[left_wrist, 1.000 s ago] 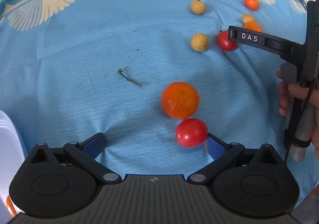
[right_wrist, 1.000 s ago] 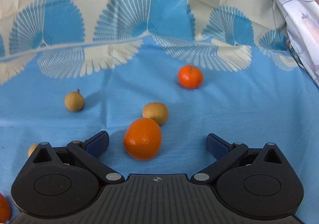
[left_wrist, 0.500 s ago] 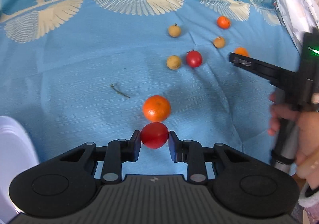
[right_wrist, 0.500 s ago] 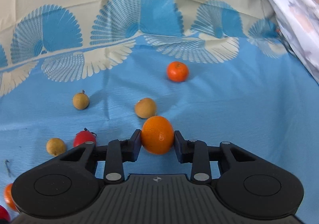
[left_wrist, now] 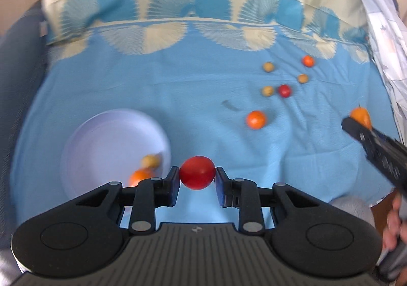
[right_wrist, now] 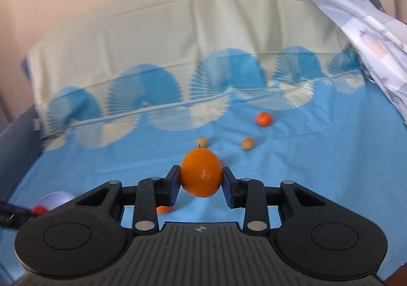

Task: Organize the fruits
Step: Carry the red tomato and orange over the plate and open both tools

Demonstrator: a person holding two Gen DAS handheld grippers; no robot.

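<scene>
Blurred: plate [left_wrist: 101, 133] fruit, right gripper [right_wrist: 201, 179] lettering. Pinching red tomato [left_wrist: 197, 176] in left gripper [left_wrist: 197, 179], orange [right_wrist: 201, 175] in right.

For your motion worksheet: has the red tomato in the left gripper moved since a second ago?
Yes. The red tomato, then lying on the blue cloth, is lifted clear and carried toward the white plate.

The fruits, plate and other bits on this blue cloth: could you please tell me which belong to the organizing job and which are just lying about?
Job:
red tomato in left tongs
orange in right tongs
white plate
loose fruits, e.g. small orange

Lying about:
twig
patterned sheet
</scene>
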